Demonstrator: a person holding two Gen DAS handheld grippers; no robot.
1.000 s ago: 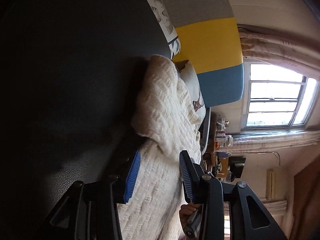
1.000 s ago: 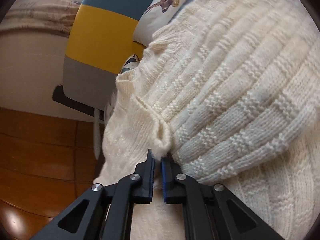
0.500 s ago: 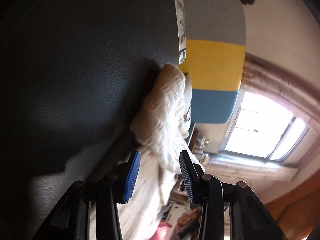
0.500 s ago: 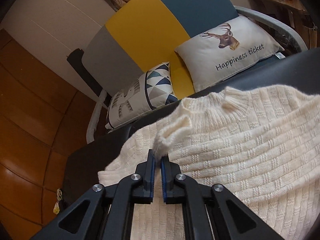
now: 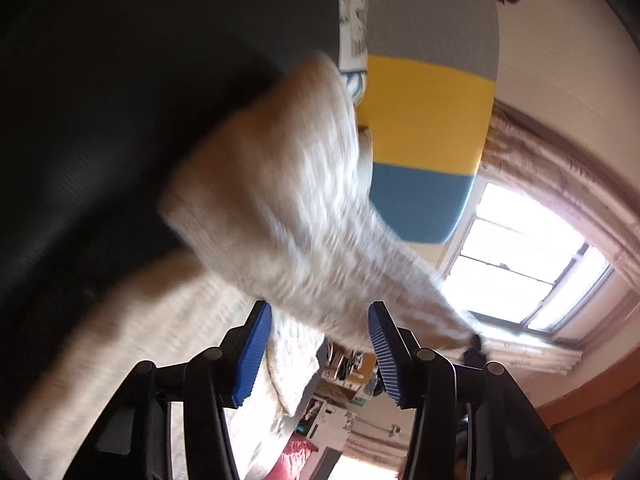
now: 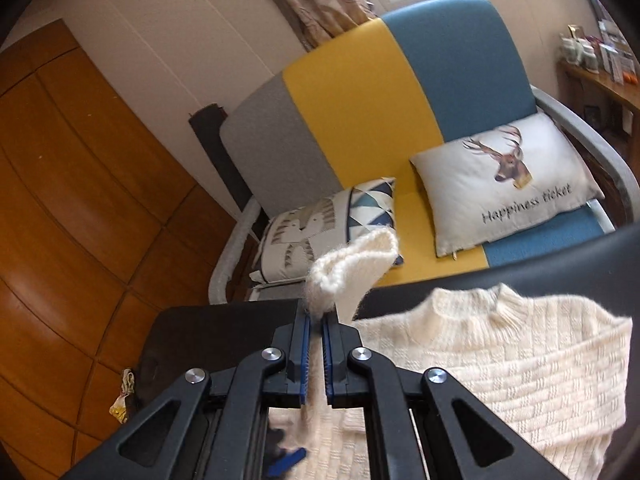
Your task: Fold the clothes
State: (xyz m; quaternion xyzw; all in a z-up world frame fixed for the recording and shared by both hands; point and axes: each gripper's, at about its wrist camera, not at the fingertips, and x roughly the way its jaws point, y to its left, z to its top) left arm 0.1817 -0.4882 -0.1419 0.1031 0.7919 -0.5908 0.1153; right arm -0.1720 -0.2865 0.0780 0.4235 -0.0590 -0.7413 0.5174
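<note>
1. Dark leather-like surface point(image 5: 120, 120) fills the upper left of the left wrist view; far beyond the fingers stands a sofa back point(image 5: 432, 112) in grey, yellow and blue bands, and to its right a bright window point(image 5: 528, 264) with a pinkish curtain point(image 5: 560, 168).
2. In that view the left gripper point(image 5: 320, 354) has its blue pads point(image 5: 252, 356) well apart, and the jaws are opening. A blurred fold of the cream knitted sweater point(image 5: 280, 216) hangs just ahead of the fingertips and dips between them; neither pad presses on it. More of the knit lies below and left of the left finger, on the dark surface.
3. Right of the right finger, a dark gripper tip point(image 5: 474, 344) pinches a drawn-out end of the same fabric against the window light.
4. Orange-brown wooden panelling point(image 6: 72, 200) covers the left of the right wrist view; beyond the fingers the sofa point(image 6: 360, 100) carries a deer cushion point(image 6: 508, 184) lettered "Happiness ticket" and a cushion with a triangle pattern point(image 6: 328, 232).
5. The right gripper point(image 6: 315, 336) has its fingers drawn narrow, clamped on a ribbed cuff of the sweater point(image 6: 352, 264), which stands up looped above the fingertips.
6. Right of the fingers the sweater's body point(image 6: 520, 360), neck opening upward, lies spread on the dark surface point(image 6: 224, 332). Below the fingers a small blue piece point(image 6: 286, 460) shows; what it belongs to cannot be told for sure.
</note>
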